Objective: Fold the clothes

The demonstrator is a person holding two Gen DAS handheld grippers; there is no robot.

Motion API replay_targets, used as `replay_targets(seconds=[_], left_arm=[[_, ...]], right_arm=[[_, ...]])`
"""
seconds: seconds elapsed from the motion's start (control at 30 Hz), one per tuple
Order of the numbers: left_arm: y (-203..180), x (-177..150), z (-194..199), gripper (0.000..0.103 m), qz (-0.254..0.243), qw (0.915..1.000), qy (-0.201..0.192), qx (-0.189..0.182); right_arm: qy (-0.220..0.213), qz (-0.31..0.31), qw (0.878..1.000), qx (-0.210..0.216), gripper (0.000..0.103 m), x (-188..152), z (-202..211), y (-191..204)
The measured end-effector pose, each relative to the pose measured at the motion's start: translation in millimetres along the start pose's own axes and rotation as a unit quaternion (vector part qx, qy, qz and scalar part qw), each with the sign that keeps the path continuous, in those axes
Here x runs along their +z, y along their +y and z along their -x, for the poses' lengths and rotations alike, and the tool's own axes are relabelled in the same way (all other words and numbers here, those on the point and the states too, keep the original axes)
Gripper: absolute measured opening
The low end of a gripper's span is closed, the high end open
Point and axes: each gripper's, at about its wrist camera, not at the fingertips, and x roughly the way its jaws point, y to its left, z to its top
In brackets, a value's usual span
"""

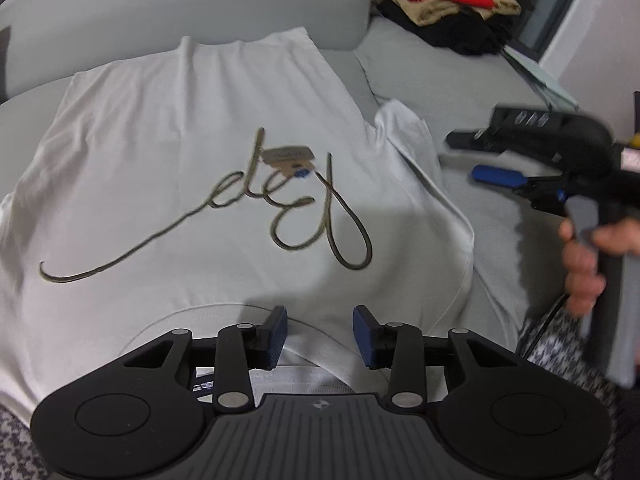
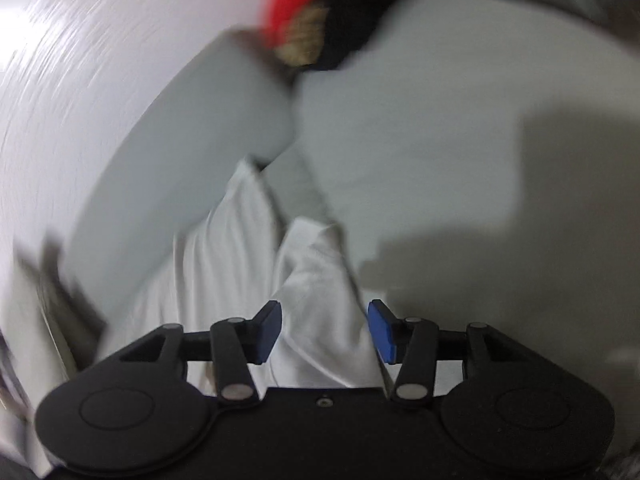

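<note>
Spread flat on a grey sofa [image 1: 472,84], the white T-shirt [image 1: 160,128] lies front up, its hem against the back cushion [image 1: 192,0] and its collar [image 1: 312,356] nearest the left wrist camera. Across the chest runs a looping script motif [image 1: 280,208] in a dull olive line; it reads no clear word from here. A small tan tag [image 1: 289,155] sits on the motif, its print too blurred to read, with a blue bit just beside it. The left gripper [image 1: 319,338] hovers over the collar with its fingers apart, holding nothing. The right gripper [image 2: 325,330], held in a hand [image 1: 584,268], has its fingers spread on either side of the shirt's sleeve [image 2: 316,280], not pinching it. At the sofa's far end sits a stack of folded clothes [image 1: 448,0], red on top.
</note>
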Motion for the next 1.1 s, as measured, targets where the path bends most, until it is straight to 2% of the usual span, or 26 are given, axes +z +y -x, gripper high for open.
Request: replay_targets(seconds=[0.1, 0.3, 0.4, 0.47, 0.5, 0.53, 0.63, 0.67, 0.87, 1.0, 1.07, 1.1], left_arm=[[6.3, 3.1, 7.2, 0.037, 0.007, 0.9998, -0.003, 0.016], [19.8, 1.7, 10.0, 0.037, 0.021, 0.9996, -0.002, 0.019], [22.4, 0.8, 8.7, 0.037, 0.025, 0.9996, 0.001, 0.017], [24.4, 1.2, 7.8, 0.037, 0.029, 0.9995, 0.002, 0.014], [25.1, 1.4, 7.8, 0.037, 0.030, 0.9995, 0.002, 0.014], [25.3, 1.3, 7.8, 0.037, 0.030, 0.9995, 0.001, 0.013], [25.1, 0.9, 8.2, 0.037, 0.031, 0.9995, 0.001, 0.011], [24.7, 0.6, 8.5, 0.037, 0.032, 0.9995, 0.001, 0.010], [25.1, -0.5, 10.8, 0.038, 0.030, 0.9994, -0.002, 0.015], [27.9, -1.8, 12.2, 0.038, 0.035, 0.9992, -0.001, 0.019], [28.7, -2.3, 12.3, 0.038, 0.038, 0.9991, 0.001, 0.019], [28.8, -2.3, 12.6, 0.038, 0.039, 0.9991, 0.001, 0.018]], right_arm=[[0.019, 0.076, 0.997, -0.004, 0.047, -2.0, -15.6, 27.0], [0.035, 0.152, 0.987, -0.046, 0.047, -4.2, -67.9, 55.4], [0.039, 0.183, 0.979, -0.075, 0.047, -12.1, -77.6, 61.2], [0.036, 0.201, 0.974, -0.093, 0.044, -18.6, -74.1, 62.0], [0.033, 0.209, 0.972, -0.100, 0.037, -21.7, -70.9, 62.0], [0.025, 0.211, 0.971, -0.106, 0.025, -21.5, -68.2, 60.8], [0.001, 0.196, 0.973, -0.117, 0.015, -18.1, -57.4, 54.7], [-0.006, 0.191, 0.974, -0.121, 0.015, -16.4, -55.3, 51.9], [0.012, 0.170, 0.981, -0.094, 0.015, -9.2, -61.8, 36.1], [0.020, 0.179, 0.980, -0.080, 0.015, -9.9, -64.0, 36.3], [0.024, 0.204, 0.975, -0.083, 0.014, -14.1, -65.6, 40.3], [0.026, 0.214, 0.973, -0.084, 0.004, -16.4, -66.4, 41.7]])
